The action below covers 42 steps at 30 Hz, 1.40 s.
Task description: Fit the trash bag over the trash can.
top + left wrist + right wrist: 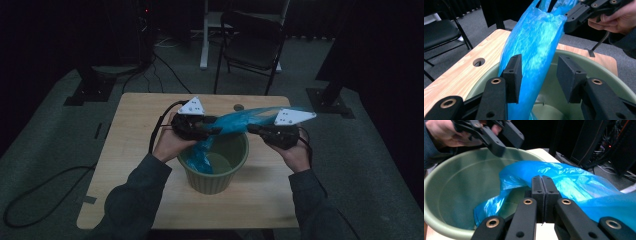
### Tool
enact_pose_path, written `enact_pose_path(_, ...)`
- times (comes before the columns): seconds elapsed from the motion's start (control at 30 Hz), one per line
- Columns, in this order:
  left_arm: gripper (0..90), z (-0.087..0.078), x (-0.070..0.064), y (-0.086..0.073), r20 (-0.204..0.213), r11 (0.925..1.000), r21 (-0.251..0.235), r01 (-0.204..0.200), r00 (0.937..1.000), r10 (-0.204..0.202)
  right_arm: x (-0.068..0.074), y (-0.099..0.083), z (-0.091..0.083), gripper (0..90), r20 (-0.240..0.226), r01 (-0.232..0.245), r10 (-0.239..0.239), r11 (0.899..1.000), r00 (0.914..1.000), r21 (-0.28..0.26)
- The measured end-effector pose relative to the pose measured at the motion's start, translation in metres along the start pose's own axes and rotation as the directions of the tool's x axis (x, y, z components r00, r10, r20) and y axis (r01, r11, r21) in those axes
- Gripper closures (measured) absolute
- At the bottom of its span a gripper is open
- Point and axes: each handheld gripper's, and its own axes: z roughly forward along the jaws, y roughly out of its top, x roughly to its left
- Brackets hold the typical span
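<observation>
The right gripper (541, 182) has its two black jaws pressed flat together, pinching a fold of the blue plastic bag (564, 182) just over the near rim of the green bin (454, 195). From that clamp the film runs two ways: one stretch drapes down into the bin's hollow, the other billows out past the rim toward the table's edge.

The left gripper (539, 75) stands released, its pads spread wide with the bag's hanging stretch between them; the film brushes the left pad and stands apart from the right one. It holds nothing yet. In the high view the left gripper (200, 127) hovers over the bin's far left rim and the right gripper (265, 131) over its right rim, with the bag (240, 120) stretched as a band between them and a tail dropping inside the bin (215, 172). The bin sits near the front middle of the wooden table (135, 150).

Lining the bin looks only begun. One end of the bag is already inside; the mouth is not opened, and no edge is folded over the rim. The picture is dim, so whether the bag's bottom reaches the bin's floor is hard to tell. Left to do, by my reading: the free gripper takes the opposite side of the film, the two spread the mouth, and the edge goes over the rim all round.
</observation>
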Motion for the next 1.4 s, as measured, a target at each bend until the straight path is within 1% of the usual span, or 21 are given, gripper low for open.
enact_pose_path(0.17,55.9,0.01,-0.002,0.003,0.0,0.9998,0.016,-0.009,1.0,0.009,0.004,0.004,0.004,89.8,-0.015,0.011,-0.011,1.0,0.9998,-0.006)
enact_pose_path(0.23,55.4,0.012,-0.002,0.004,0.025,1.0,0.004,-0.001,0.9997,0.001,0.005,0.006,0.005,89.8,-0.024,0.011,-0.012,1.0,0.9996,-0.012)
enact_pose_path(0.3,54.9,0.013,-0.001,0.004,0.027,1.0,0.001,0.003,0.9996,-0.003,0.006,0.007,0.006,89.8,-0.027,0.012,-0.012,1.0,0.9995,-0.015)
enact_pose_path(0.33,54.2,0.016,-0.002,0.005,0.015,1.0,0.003,0.003,0.9999,-0.003,0.007,0.009,0.008,89.8,-0.038,0.019,-0.02,1.0,0.9991,-0.014)
enact_pose_path(0.47,55.6,0.02,-0.002,0.007,-0.002,0.9999,0.016,0.001,1.0,-0.001,0.009,0.012,0.012,89.9,-0.048,0.028,-0.028,1.0,0.9984,-0.015)
enact_pose_path(0.5,55.6,0.021,-0.003,0.008,-0.019,0.9997,0.026,-0.003,0.9998,0.004,0.01,0.013,0.013,89.9,-0.05,0.029,-0.03,0.999,0.9983,-0.014)
enact_pose_path(0.53,61.9,0.022,-0.003,0.009,-0.024,0.9996,0.029,-0.005,0.9997,0.006,0.012,0.014,0.015,89.9,-0.056,0.031,-0.032,0.999,0.9979,-0.016)
enact_pose_path(0.57,64.4,0.022,-0.003,0.009,-0.03,0.9995,0.031,-0.007,0.9995,0.008,0.012,0.015,0.016,89.9,-0.057,0.036,-0.036,0.999,0.9977,-0.017)
enact_pose_path(0.7,83.6,0.021,-0.003,0.01,-0.024,0.9993,0.035,-0.014,0.9996,0.014,0.013,0.016,0.017,90.0,-0.061,0.042,-0.042,0.999,0.9973,-0.013)
enact_pose_path(0.73,83.6,0.02,-0.003,0.01,-0.021,0.9995,0.028,-0.014,0.9997,0.015,0.014,0.016,0.017,90.0,-0.062,0.045,-0.046,0.999,0.997,-0.013)
enact_pose_path(0.77,88.8,0.02,-0.004,0.01,-0.019,0.9995,0.026,-0.017,0.9997,0.017,0.014,0.017,0.018,90.0,-0.062,0.045,-0.045,0.999,0.9971,-0.013)
enact_pose_path(0.83,89.7,0.02,-0.004,0.01,-0.026,0.9992,0.032,-0.026,0.9993,0.027,0.015,0.017,0.018,89.2,-0.063,0.045,-0.046,0.999,0.997,-0.013)
enact_pose_path(0.87,89.8,0.019,-0.005,0.01,-0.031,0.999,0.035,-0.027,0.9991,0.028,0.015,0.017,0.017,84.8,-0.066,0.045,-0.046,0.999,0.9968,-0.014)
enact_pose_path(0.9,89.8,0.019,-0.005,0.01,-0.031,0.999,0.035,-0.027,0.9991,0.028,0.015,0.017,0.017,84.8,-0.066,0.045,-0.046,0.999,0.9968,-0.014)
enact_pose_path(0.97,89.8,0.017,-0.004,0.008,-0.04,0.9991,0.032,-0.029,0.9987,0.03,0.016,0.018,0.012,74.9,-0.055,0.043,-0.044,0.999,0.9975,-0.027)
enact_pose_path(1.03,89.8,0.014,-0.003,0.006,-0.049,0.9993,0.026,-0.028,0.9984,0.029,0.016,0.018,0.007,70.4,-0.049,0.043,-0.045,0.998,0.9978,-0.042)
enact_pose_path(1.1,89.8,0.011,-0.002,0.005,-0.056,0.9993,0.023,-0.03,0.998,0.031,0.016,0.018,0.004,69.9,-0.044,0.044,-0.046,0.998,0.998,-0.045)
enact_pose_path(1.13,89.8,0.007,0.0,0.002,-0.066,0.9995,0.02,-0.026,0.9974,0.027,0.015,0.017,0.0,69.5,-0.042,0.045,-0.047,0.998,0.998,-0.041)
enact_pose_path(1.23,89.9,0.001,0.002,-0.003,-0.078,0.9997,0.012,-0.02,0.9967,0.021,0.015,0.012,-0.011,68.7,-0.014,0.054,-0.054,0.998,0.9984,-0.021)
enact_pose_path(1.33,89.9,-0.004,0.002,-0.006,-0.092,0.9995,0.016,-0.027,0.9954,0.028,0.014,0.013,-0.021,68.7,0.006,0.046,-0.046,0.998,0.9989,-0.045)
enact_pose_path(1.4,89.8,-0.007,0.003,-0.007,-0.097,0.9995,0.013,-0.029,0.9948,0.03,0.014,0.017,-0.029,68.8,0.027,0.052,-0.05,0.996,0.9984,-0.066)
